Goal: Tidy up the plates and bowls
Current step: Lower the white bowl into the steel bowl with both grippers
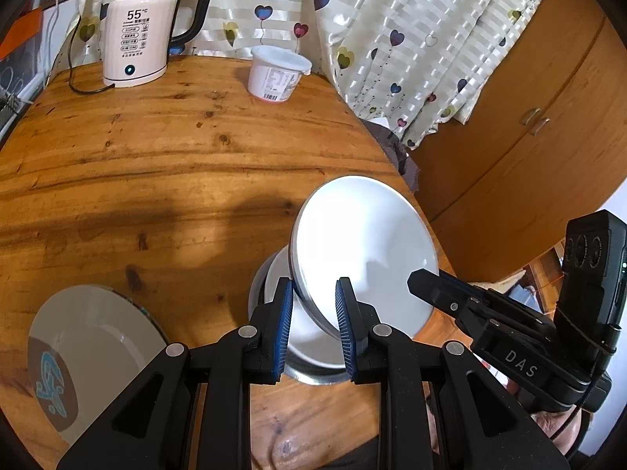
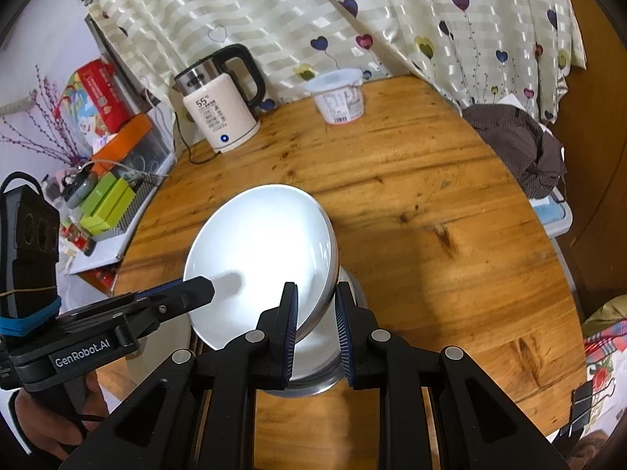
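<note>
A white bowl (image 1: 364, 243) hangs tilted just above the wooden table (image 1: 156, 164), held by both grippers on opposite rims. My left gripper (image 1: 313, 305) is shut on its near-left rim. My right gripper (image 2: 315, 309) is shut on the rim of the same white bowl (image 2: 258, 250) from the other side. Under the bowl stands a steel bowl (image 1: 313, 378) with another white dish nested in it; the steel bowl (image 2: 313, 385) is mostly hidden. A grey plate (image 1: 98, 329) with a blue pattern lies at the near left.
An electric kettle (image 1: 137, 39) with its cord and a white plastic tub (image 1: 276, 74) stand at the table's far side. A curtain hangs behind. A wooden cabinet (image 1: 529, 117) is to the right. Boxes and clutter (image 2: 106, 196) sit left of the table, a brown cloth (image 2: 521, 145) right.
</note>
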The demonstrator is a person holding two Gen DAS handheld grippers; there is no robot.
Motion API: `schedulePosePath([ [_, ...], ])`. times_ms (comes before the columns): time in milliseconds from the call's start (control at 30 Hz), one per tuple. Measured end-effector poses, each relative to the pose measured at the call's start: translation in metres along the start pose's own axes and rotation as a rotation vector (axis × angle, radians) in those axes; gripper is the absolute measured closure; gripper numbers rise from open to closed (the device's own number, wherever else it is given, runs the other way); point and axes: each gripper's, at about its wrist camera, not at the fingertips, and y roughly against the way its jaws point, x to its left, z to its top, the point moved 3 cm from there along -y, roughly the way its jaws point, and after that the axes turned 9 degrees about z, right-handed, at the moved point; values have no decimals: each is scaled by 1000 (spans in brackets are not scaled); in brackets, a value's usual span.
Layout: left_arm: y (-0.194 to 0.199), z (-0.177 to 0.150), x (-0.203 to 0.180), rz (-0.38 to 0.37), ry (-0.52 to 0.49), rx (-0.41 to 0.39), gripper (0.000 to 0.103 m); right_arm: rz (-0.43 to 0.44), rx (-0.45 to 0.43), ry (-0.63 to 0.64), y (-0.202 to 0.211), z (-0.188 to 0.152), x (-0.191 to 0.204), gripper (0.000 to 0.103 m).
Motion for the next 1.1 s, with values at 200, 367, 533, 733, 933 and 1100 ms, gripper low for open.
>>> schedulePosePath([
  [200, -3, -8, 3, 19, 9, 23, 80, 10, 31, -13, -6, -9, -1, 84],
  [367, -8, -13, 4, 31, 11, 41, 80, 9, 43, -17, -8, -12, -2, 84],
  [533, -12, -15, 3, 38, 11, 54, 80, 6, 56, -23, -11, -14, -6, 84],
  [733, -16, -17, 3, 42, 10, 67, 80, 3, 70, -28, -15, -14, -9, 84],
  [933, -18, -16, 3, 43, 10, 70, 80, 3, 79, -31, -17, -15, -11, 84],
  [1100, -20, -17, 2, 41, 11, 73, 80, 1, 86, -36, -19, -15, -13, 83],
])
